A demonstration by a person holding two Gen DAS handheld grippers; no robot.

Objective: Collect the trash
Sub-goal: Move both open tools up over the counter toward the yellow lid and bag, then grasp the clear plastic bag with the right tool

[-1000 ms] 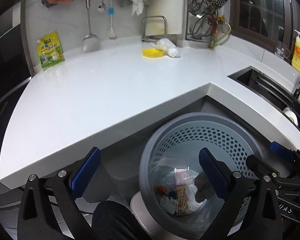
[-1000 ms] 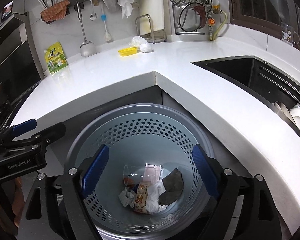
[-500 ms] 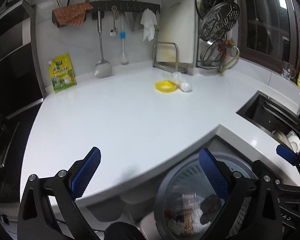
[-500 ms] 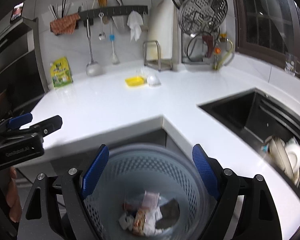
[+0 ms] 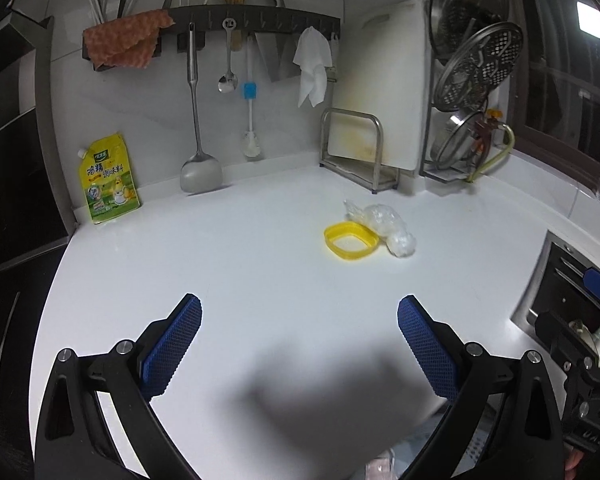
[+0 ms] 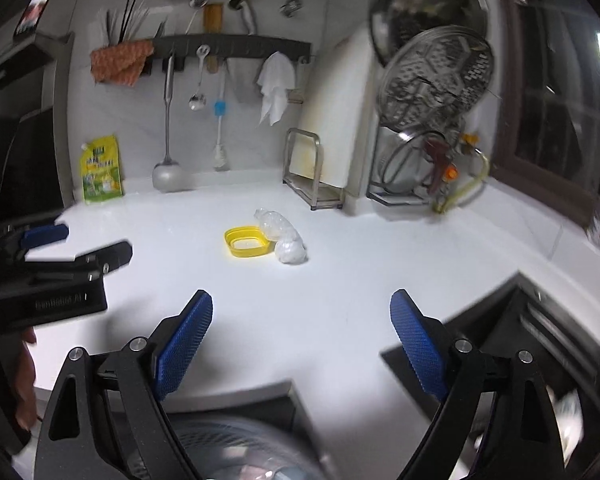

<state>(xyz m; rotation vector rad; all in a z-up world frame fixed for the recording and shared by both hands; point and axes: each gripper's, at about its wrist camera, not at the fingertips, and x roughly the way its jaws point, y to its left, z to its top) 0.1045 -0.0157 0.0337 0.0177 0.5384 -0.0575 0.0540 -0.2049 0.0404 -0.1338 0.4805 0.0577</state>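
Note:
A yellow plastic lid (image 5: 351,241) lies on the white counter (image 5: 228,264), with a crumpled clear plastic bag (image 5: 384,224) touching its right side. Both also show in the right wrist view, lid (image 6: 247,241) and bag (image 6: 283,236). My left gripper (image 5: 299,338) is open and empty above the counter, well short of them. My right gripper (image 6: 301,334) is open and empty above the counter's front edge. The grey perforated trash bin (image 6: 236,456) is just visible below the counter edge, blurred.
A yellow seasoning pouch (image 5: 108,180) leans on the back wall. Utensils hang from a rail (image 5: 252,20). A cutting board in a metal rack (image 5: 364,152) and a lid rack (image 5: 472,92) stand at the back right. The sink (image 6: 540,344) with dishes lies right.
Both grippers have risen from over the trash bin to above the counter and now face the yellow lid and bag. Both stayed open and empty.

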